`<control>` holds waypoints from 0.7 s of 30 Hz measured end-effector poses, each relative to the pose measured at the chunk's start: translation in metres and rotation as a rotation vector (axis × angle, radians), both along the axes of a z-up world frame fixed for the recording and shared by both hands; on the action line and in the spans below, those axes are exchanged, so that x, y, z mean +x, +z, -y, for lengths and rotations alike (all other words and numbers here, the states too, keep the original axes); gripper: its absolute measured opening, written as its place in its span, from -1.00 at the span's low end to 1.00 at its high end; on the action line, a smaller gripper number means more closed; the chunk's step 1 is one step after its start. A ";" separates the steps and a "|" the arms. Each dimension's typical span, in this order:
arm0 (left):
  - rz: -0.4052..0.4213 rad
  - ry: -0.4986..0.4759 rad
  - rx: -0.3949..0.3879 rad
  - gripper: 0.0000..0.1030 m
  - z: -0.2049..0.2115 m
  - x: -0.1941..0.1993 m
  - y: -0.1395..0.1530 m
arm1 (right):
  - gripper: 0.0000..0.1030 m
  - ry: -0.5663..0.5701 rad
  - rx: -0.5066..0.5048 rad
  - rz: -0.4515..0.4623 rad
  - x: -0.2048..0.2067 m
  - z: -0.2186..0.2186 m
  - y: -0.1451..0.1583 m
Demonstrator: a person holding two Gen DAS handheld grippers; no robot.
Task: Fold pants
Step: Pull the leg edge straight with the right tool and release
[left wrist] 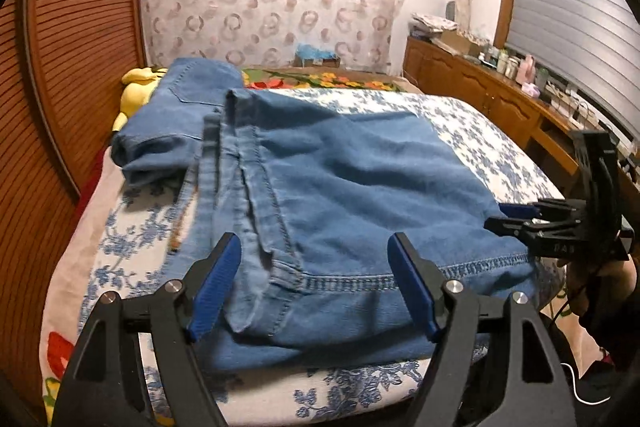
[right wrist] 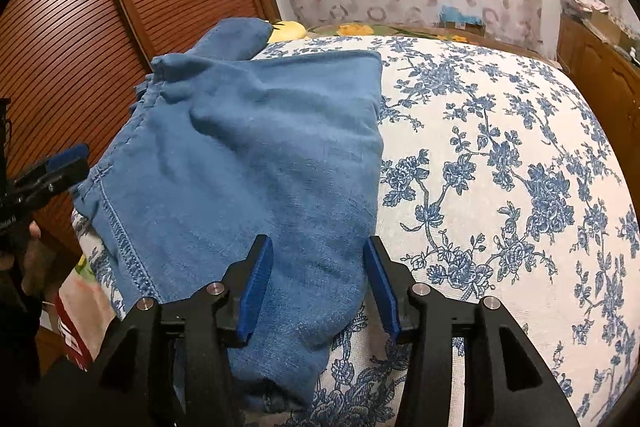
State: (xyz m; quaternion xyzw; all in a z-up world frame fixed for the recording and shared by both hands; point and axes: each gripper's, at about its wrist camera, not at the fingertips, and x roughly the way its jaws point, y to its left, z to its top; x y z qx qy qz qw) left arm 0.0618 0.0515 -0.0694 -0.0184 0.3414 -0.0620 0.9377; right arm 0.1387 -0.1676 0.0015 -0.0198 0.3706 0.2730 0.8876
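Left gripper (left wrist: 314,287): jaws wide apart over the jeans' (left wrist: 320,187) hem edge, pads clear of the cloth, nothing held.
Right gripper (right wrist: 316,291): jaws apart too, hanging over the jeans' near corner, gripping nothing as far as I can tell.
Jeans: folded bundle on the bed (right wrist: 500,155), lying on the flowered bedspread, side nearest the wooden louvered door (right wrist: 80,47).
Done so far: looks like the legs are doubled over, hem stacked on top, waist and pocket end poking out beyond the fold toward the yellow plush toy (left wrist: 134,87).
Left to do: probably one more fold, plus smoothing the lumpy top layer.
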 end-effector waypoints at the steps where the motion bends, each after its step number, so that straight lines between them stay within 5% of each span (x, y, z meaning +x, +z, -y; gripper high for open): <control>1: -0.006 -0.003 0.003 0.48 0.003 0.000 -0.001 | 0.00 -0.003 -0.003 0.005 0.000 -0.001 -0.001; 14: -0.051 -0.007 0.028 0.48 0.011 0.002 -0.020 | 0.07 0.001 0.034 0.004 0.002 -0.005 -0.005; 18: -0.046 -0.006 0.051 0.49 0.013 0.001 -0.023 | -0.54 0.047 0.082 -0.019 0.004 -0.007 -0.006; 21: -0.046 -0.006 0.064 0.49 0.012 0.001 -0.025 | -0.77 0.071 0.108 -0.024 0.002 -0.006 -0.003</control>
